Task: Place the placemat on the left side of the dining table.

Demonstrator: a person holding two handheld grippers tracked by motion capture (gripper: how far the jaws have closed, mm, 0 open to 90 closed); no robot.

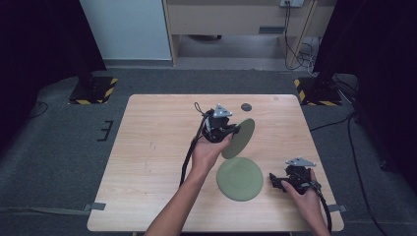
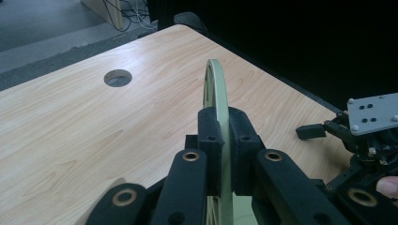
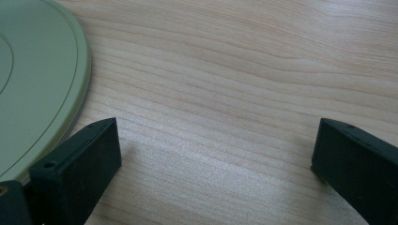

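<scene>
1. Step in hand, as we judge it: one green plate (image 1: 239, 138) is up off the bench (image 1: 152, 147), carried edge-on over the middle of the bench, nearer the far edge.
2. Left tongs (image 1: 231, 129): clamped on that plate's rim. In the left gripper view the two pads sit flush on either face of the plate (image 2: 217, 89), which stands upright between them.
3. Right tongs (image 1: 273, 181): apart, nothing between them, resting low near the near right corner. In the right gripper view the tongs (image 3: 213, 154) frame bare wood.
4. Second plate (image 1: 240, 178): lying flat near the near edge, just left of the right tongs; its rim (image 3: 56, 93) lies beside one jaw and we cannot tell whether they touch.
5. Handling advice: we would keep the clamp deep on the rim, since a thin plate held by one edge may pivot or slip. We would turn the wrist slowly toward level before lowering, and keep the right tongs wide of the flat plate to avoid nudging it.
6. Count, plates: two, both green and round.
7. Count, tongs: two, one per hand.
8. Count, bench: one, with one round hole (image 1: 246, 106) near the far edge.
</scene>
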